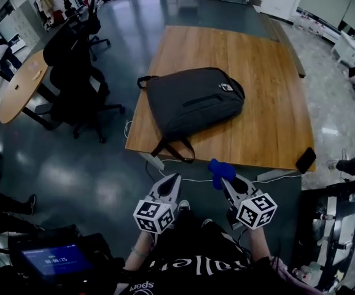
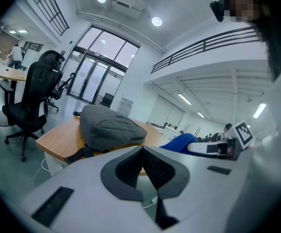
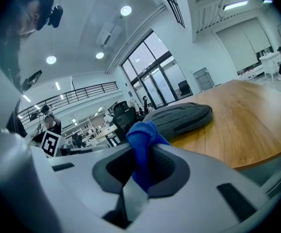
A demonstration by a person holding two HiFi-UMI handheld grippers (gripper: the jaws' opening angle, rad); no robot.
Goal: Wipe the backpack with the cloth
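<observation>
- The step in hand looks like the approach: the cloth is gripped, but it is well apart from the bag and no wiping has begun.
- The dark grey fabric backpack (image 1: 193, 101) lies flat on the pale wooden table (image 1: 269, 72), on its left half. The black straps trail over the near edge by the near-left corner.
- The right gripper (image 1: 224, 180) has its jaws closed on a bunched blue cloth (image 3: 141, 139), which sticks up in a wad past the tips.
- The left gripper (image 2: 142, 152) has its jaws pressed together with nothing between them.
- Both tools are held low and close to the person's body, side by side, short of the table's near edge. They point forward and slightly inward toward the bag.
- Next, I judge, the right gripper must reach forward over the near edge and come down until the cloth wad presses on the bag's upper panel, then sweep across it.
- The left gripper could pin the bag near its straps, since a light bag may slide on smooth wood.
</observation>
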